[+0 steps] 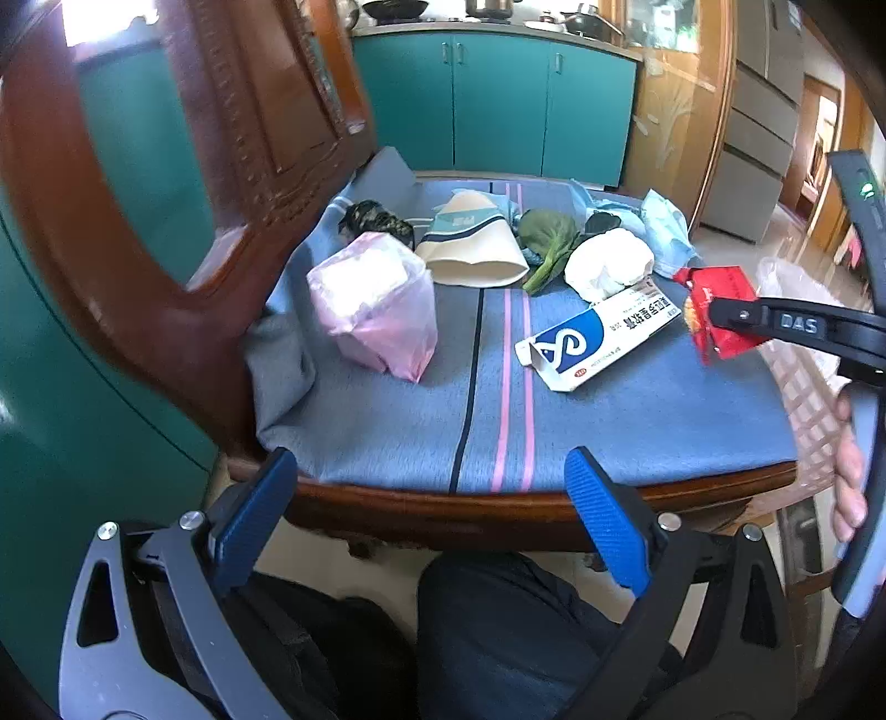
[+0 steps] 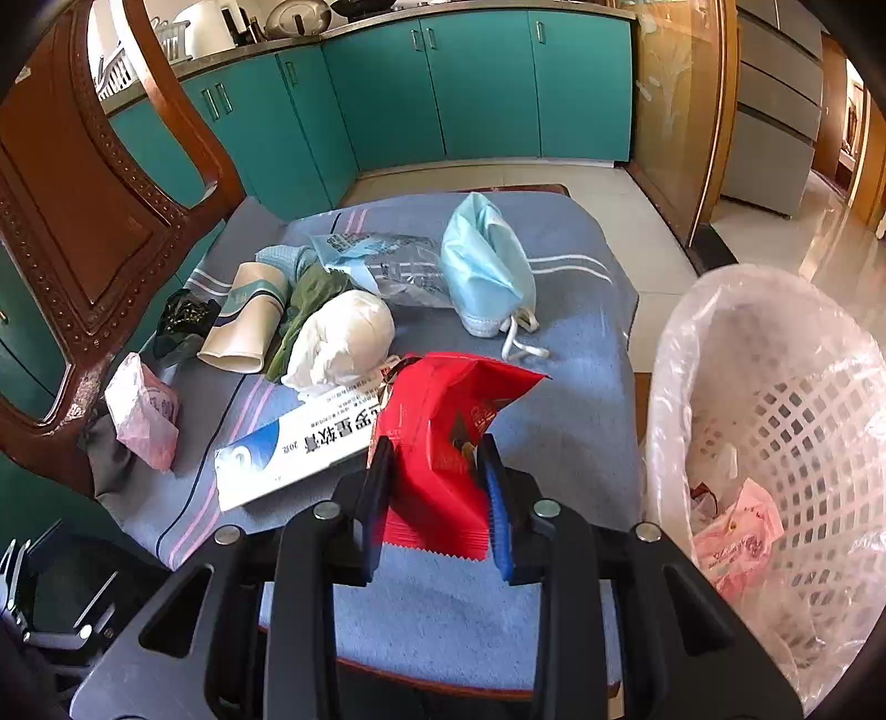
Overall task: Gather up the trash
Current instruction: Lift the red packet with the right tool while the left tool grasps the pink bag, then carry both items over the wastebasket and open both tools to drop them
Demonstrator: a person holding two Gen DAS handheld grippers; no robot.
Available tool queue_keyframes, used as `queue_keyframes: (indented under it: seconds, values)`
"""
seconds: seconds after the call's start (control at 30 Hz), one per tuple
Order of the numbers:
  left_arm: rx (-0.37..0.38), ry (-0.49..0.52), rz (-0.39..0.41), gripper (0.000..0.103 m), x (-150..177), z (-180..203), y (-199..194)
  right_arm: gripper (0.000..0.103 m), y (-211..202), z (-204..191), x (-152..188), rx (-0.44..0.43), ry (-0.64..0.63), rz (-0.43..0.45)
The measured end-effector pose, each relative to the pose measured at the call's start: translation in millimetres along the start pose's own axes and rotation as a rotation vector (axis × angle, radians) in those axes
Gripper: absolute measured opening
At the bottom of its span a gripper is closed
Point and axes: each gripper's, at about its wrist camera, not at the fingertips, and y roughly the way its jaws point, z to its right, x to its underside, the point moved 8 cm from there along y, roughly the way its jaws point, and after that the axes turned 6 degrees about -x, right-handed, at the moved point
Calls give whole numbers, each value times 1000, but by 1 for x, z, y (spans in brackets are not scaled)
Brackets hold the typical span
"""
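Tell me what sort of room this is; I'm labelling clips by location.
Most likely a home kitchen: teal cabinet doors under a counter with pots, and a carved wooden chair.

Ahead of you stands a carved wooden chair (image 1: pixel 166 232) with a blue-grey striped cloth (image 1: pixel 554 421) spread over its seat. Behind it runs a row of teal cabinets (image 2: pixel 476 83), their bench (image 1: pixel 498 27) carrying pots and pans (image 1: pixel 396 8). At right, a pale tiled floor (image 2: pixel 664 232) gleams.
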Motion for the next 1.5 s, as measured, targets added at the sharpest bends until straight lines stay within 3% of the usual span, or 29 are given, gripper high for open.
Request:
queue_keyframes:
  seconds: [0.2, 0.3, 0.47, 0.67, 0.77, 0.87, 1.07, 1.5]
  values:
    - [-7, -24, 27, 97, -39, -4, 21, 31, -5, 2, 7, -8, -11, -3]
    - [-65, -32, -14, 97, -62, -8, 46, 31, -11, 0, 7, -19, -28, 12]
    - [-105, -21, -82, 97, -78, -4, 80, 31, -17, -5, 6, -32, -58, 25]
    - [-107, -17, -96, 96, -84, -1, 97, 31, -16, -7, 6, -49, -80, 24]
    - [-140, 18, -85, 74, -85, -2, 100, 31, -16, -6, 5, -57, -79, 24]
    - [-129, 30, -66, 57, -85, -1, 93, 31, -16, -7, 4, -60, -82, 27]
    - [-46, -21, -57, 48, -78, -1, 77, 31, -20, -8, 6, -62, -84, 29]
    - [64, -59, 76, 48, -91, 12, 4, 31, -48, -8, -2, -60, -92, 98]
